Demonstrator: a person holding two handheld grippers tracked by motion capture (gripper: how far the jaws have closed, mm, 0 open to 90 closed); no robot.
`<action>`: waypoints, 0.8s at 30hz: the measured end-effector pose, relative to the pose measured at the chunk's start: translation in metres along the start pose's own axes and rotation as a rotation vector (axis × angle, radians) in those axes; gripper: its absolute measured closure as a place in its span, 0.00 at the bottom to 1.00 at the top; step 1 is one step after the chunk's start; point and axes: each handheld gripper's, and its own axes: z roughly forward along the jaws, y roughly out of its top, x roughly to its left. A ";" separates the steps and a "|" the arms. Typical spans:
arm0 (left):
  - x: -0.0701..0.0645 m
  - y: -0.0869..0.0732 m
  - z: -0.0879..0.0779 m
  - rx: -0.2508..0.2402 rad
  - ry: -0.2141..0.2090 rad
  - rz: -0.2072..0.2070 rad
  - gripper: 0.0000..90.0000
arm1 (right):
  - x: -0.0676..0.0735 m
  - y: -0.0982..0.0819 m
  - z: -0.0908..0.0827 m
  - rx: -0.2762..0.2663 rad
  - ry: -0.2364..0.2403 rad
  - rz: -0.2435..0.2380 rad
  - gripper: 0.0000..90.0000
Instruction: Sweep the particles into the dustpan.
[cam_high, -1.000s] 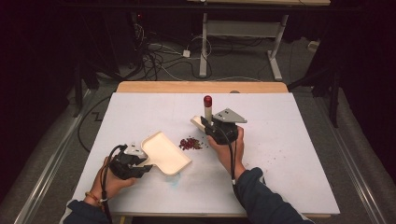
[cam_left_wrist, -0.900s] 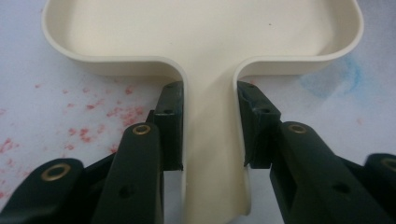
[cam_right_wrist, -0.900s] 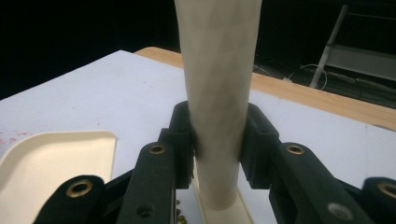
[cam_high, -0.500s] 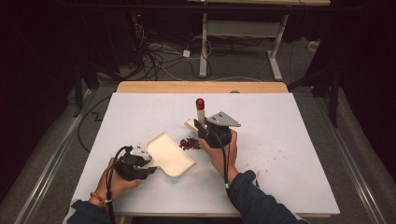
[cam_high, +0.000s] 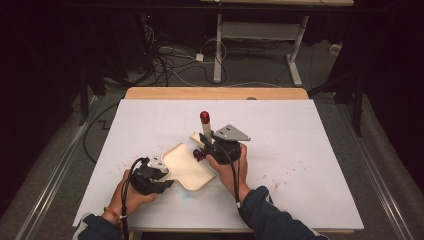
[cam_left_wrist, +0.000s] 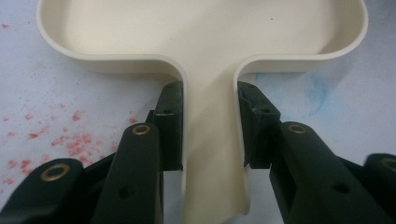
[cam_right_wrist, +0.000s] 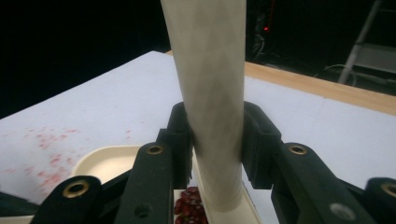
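White tabletop, centre frame: the left gripper (cam_high: 162, 176) clamps the handle of a cream plastic dustpan-shaped tray (cam_high: 186, 166), while the right gripper (cam_high: 204, 149) grips a cream red-tipped scraper (cam_high: 205, 126). Dark red beans (cam_high: 199, 154) sit at the tray's upper-right lip, seemingly not yet swept in, so most of the job remains.

The high view looks from above my side, forward and down on the white table (cam_high: 310, 150), with the floor and cables behind. The left gripper view rides on my left gripper (cam_left_wrist: 208, 126) and looks very near along its jaws at the cream dustpan (cam_left_wrist: 205, 56). The right gripper view looks along my right gripper (cam_right_wrist: 215, 140), level toward the far table edge. All three views share the dustpan.
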 end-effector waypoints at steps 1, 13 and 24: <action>-0.001 0.000 0.000 -0.002 -0.001 -0.007 0.71 | 0.002 0.000 0.000 0.000 0.008 -0.002 0.76; -0.009 0.005 0.005 -0.008 0.016 -0.030 0.71 | 0.026 0.002 -0.003 0.007 0.102 -0.009 0.76; -0.011 0.004 0.006 0.003 0.023 -0.030 0.71 | 0.042 0.007 -0.010 0.003 0.159 -0.043 0.78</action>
